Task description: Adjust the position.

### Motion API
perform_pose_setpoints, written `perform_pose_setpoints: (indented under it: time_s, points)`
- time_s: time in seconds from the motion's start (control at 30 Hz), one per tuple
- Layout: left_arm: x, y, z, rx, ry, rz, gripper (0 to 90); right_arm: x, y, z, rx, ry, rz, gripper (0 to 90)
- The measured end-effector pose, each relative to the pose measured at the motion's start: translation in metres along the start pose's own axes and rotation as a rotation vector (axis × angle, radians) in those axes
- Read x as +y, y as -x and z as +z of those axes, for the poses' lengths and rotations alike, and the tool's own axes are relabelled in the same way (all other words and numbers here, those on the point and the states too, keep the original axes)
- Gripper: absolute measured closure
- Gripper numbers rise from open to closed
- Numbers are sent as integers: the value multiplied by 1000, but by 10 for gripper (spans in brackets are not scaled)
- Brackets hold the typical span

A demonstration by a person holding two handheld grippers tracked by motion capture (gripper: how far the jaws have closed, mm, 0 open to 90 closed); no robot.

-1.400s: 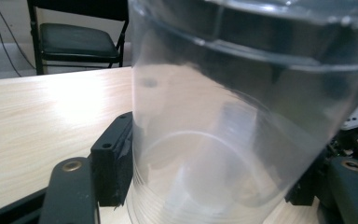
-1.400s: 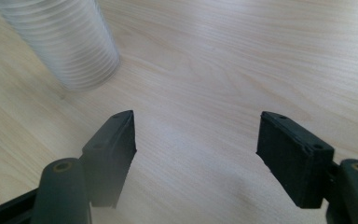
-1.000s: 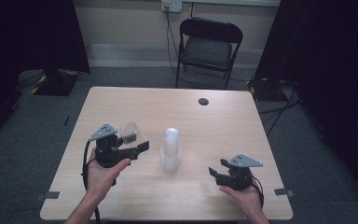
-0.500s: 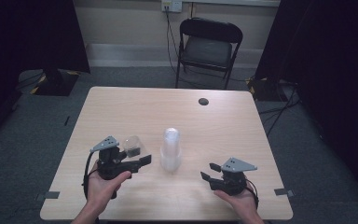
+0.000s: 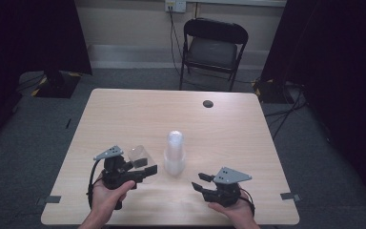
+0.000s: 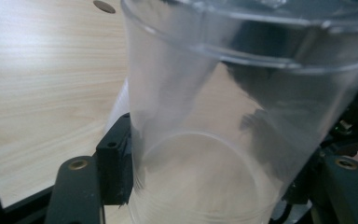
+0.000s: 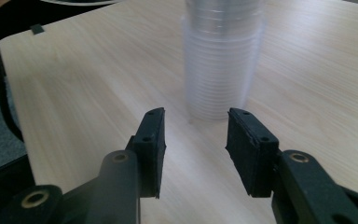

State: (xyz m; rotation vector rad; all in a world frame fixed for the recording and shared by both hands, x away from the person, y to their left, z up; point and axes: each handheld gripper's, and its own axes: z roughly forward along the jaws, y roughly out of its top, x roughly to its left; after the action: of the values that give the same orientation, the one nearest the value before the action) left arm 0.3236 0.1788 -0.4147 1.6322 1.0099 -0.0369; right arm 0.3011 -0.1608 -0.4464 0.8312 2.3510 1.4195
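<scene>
left gripper [image 5: 145,171]: my jaws pinch 1 clear cup [image 6: 223,116], apparently tilted
right gripper [image 7: 193,140]: my jaws spread, nothing between
cup stack [image 7: 221,60]: just beyond my right jaws, upright on table [image 5: 138,119]

High view overhead, facing forward; gripper views close, low (both share table [image 5: 124,119]).

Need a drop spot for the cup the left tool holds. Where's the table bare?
Bare: the far half of the table beyond the cup stack, bar the dark disc; also the right side past the right tool. Crowded: the near middle, between the held clear cup, left tool and stack.
</scene>
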Motion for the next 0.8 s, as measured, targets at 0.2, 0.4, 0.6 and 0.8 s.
perform_pose_setpoints:
  time_s: [0.2,0.4,0.6,0.8]
  points:
    - [-2,-2,3,-31,-11,-53,354,7,-13,12,45,-5,-47,590]
    - [-4,-1,4,-62,-17,-88,359,17,-26,26,82,13,-107,621]
    - [-5,0,4,-88,-21,-122,359,24,-34,31,95,50,-153,642]
    - [-8,-1,5,-130,-20,-194,362,30,-39,35,93,95,-194,645]
